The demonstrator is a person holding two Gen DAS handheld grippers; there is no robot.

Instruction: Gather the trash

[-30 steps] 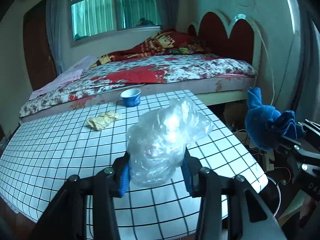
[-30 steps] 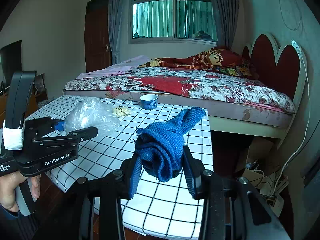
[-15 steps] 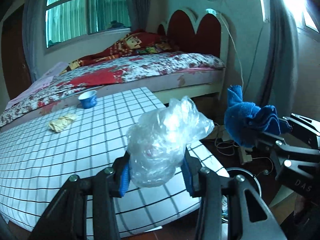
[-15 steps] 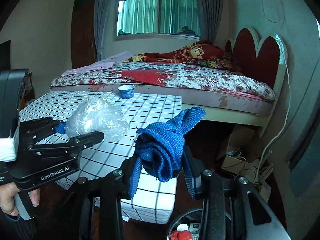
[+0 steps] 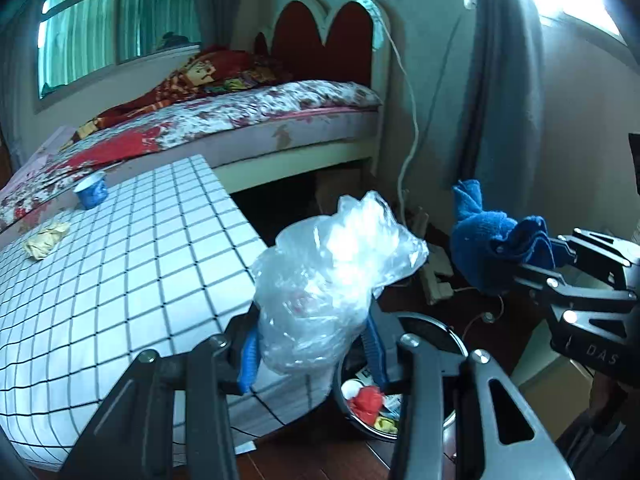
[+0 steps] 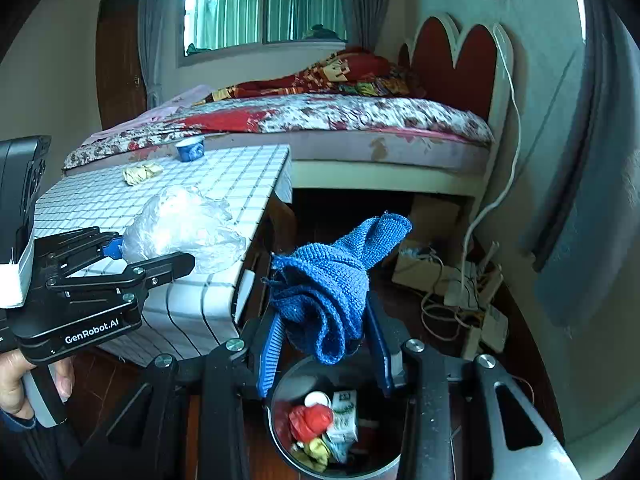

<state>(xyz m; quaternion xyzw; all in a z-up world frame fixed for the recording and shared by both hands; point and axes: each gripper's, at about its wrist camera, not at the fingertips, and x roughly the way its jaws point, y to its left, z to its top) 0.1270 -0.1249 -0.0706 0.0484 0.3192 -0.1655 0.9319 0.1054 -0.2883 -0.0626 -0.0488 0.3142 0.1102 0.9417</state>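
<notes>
We've got the left gripper (image 5: pixel 312 354) clamped on a plastic bag (image 5: pixel 332 288) and the right gripper (image 6: pixel 324 354) pinching a blue rag (image 6: pixel 328 280), both up over the bin (image 6: pixel 280 396) beside the table (image 5: pixel 120 264).

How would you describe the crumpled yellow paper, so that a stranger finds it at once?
Look at the table with the black-and-white grid cloth standing before the bed. Near its far edge stands a small blue cup; the crumpled yellow paper lies just in front of it, flat, pale yellow and wrinkled, unlike the upright cup.
</notes>
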